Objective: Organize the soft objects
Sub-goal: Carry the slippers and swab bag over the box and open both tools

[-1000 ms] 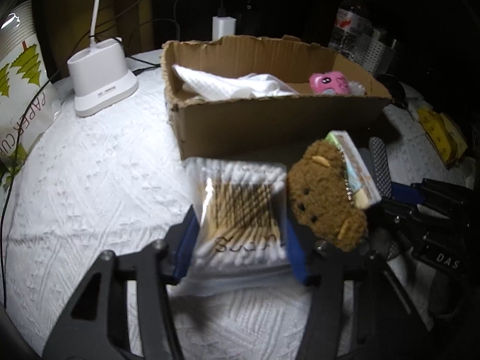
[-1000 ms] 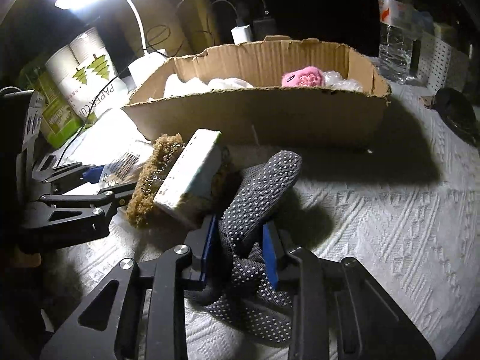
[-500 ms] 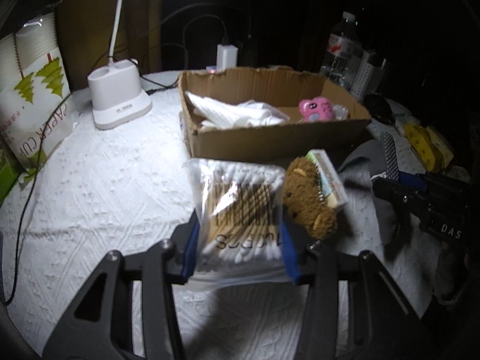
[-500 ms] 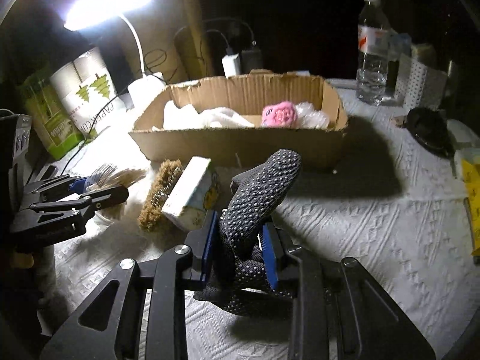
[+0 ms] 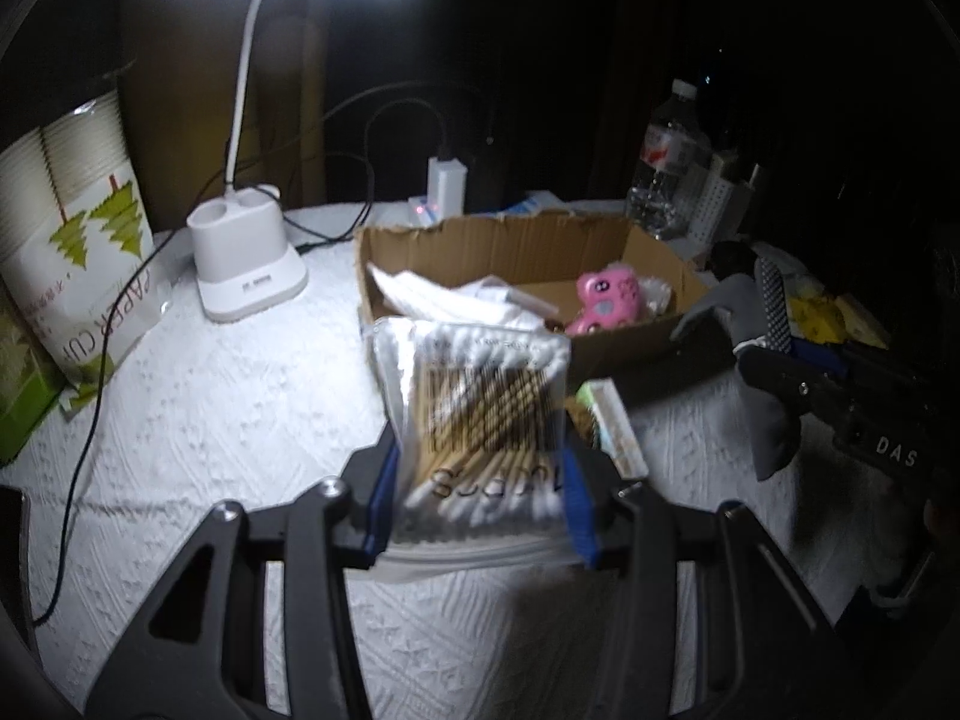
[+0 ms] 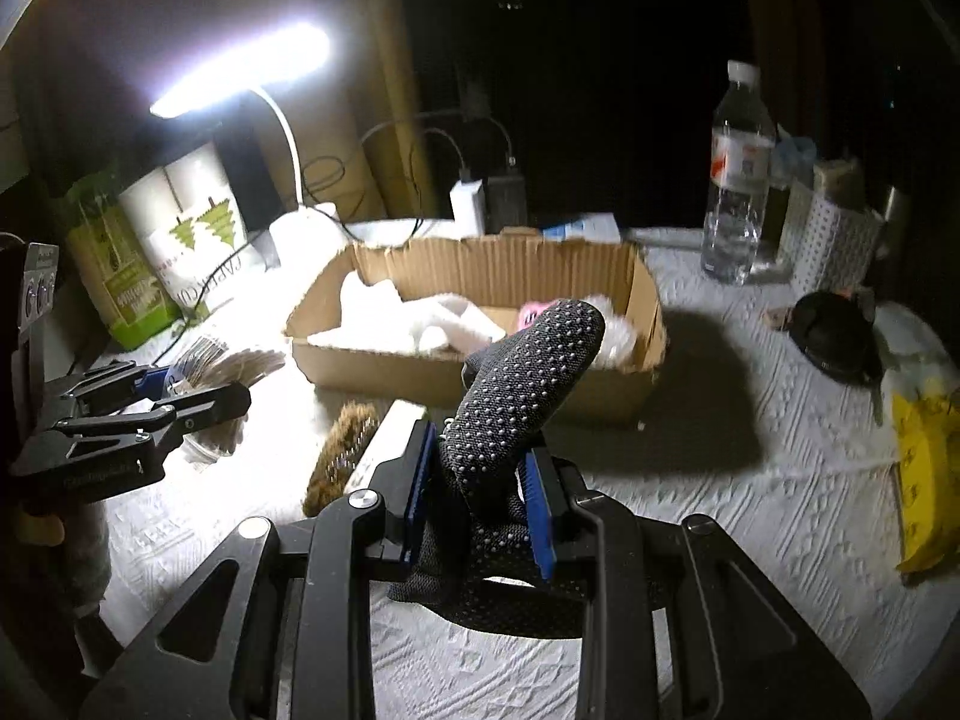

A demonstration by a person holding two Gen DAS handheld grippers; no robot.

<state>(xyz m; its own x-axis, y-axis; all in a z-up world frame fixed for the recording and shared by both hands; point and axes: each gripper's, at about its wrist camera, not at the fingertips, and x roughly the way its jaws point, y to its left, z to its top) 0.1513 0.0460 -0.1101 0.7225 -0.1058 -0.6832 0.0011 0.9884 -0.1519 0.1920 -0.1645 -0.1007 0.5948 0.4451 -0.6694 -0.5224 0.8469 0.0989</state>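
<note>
My left gripper (image 5: 480,456) is shut on a clear bag of cotton swabs (image 5: 480,396), held up off the white cloth-covered table. My right gripper (image 6: 480,480) is shut on a dark dotted sock (image 6: 522,396) that sticks up between its blue pads. Beyond both stands an open cardboard box (image 5: 630,348) holding white cloth (image 5: 456,294) and a pink plush toy (image 5: 606,297). A brown plush toy (image 6: 342,462) and a small pale box (image 6: 384,450) lie on the table in front of the cardboard box, partly hidden by the grippers.
A lit desk lamp's base (image 5: 246,264) and a paper cup pack (image 5: 78,240) stand at the left, with a black cable trailing over the table. A water bottle (image 6: 738,180), a black object (image 6: 834,336) and a yellow packet (image 6: 924,480) sit at the right.
Both grippers have risen with the swab bag and the sock, so the table and box look farther off. The brown plush and small box stayed on the table.
</note>
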